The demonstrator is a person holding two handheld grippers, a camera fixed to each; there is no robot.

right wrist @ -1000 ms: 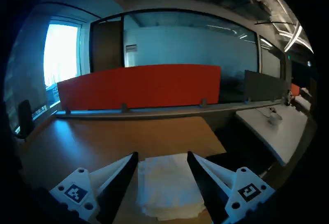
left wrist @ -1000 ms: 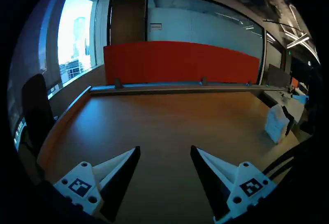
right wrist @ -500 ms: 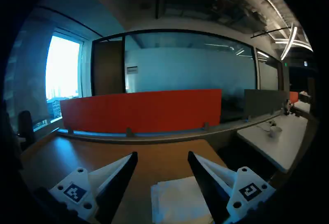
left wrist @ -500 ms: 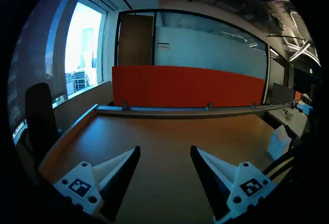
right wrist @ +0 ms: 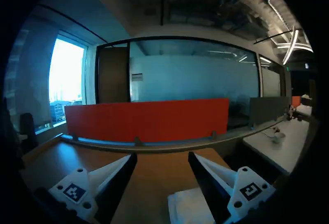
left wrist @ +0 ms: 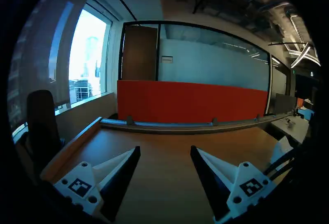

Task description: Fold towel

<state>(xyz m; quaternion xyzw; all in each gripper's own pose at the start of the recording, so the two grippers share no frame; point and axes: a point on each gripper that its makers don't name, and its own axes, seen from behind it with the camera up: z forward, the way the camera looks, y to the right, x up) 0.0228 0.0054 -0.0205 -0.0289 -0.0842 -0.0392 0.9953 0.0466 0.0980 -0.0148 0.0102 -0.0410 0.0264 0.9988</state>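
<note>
Two white fingers (left wrist: 111,169) with dark inner faces reach forward in the left gripper view. They belong to the left tool (left wrist: 165,150), which is spread wide and grips nothing, with bare wood showing in the gap between the tips. Each finger carries a square black-and-white marker near its base. The tool hangs over a brown wooden worktop (left wrist: 172,139) that runs back to a low rail and a red screen (left wrist: 193,107). Behind the screen stand a brown door (left wrist: 140,53) and a glass wall. A bright window (left wrist: 88,65) fills the left side, and a dark chair (left wrist: 41,121) sits below it, just off the worktop's left edge. At the far right rim of this view the white towel (left wrist: 279,150) shows in part on the worktop, well apart from the left tool. Dark bars cross in front of it, and I cannot tell what they are.

In the right gripper view the right tool (right wrist: 161,155) is likewise released — fingers apart, nothing between them pressed. The towel (right wrist: 187,205) lies flat on the worktop (right wrist: 160,181) at the bottom of this view, a white folded pad. It sits low in the gap and toward the right-hand finger, whose dark face hides its right part. I cannot tell whether that finger touches the cloth. Past the tool the red screen (right wrist: 148,119) closes the worktop's far edge, with a grey screen (right wrist: 265,111) to its right. A white neighbouring desk (right wrist: 271,150) stands across a dark gap — a small pale cup (right wrist: 279,137) rests on it.
</note>
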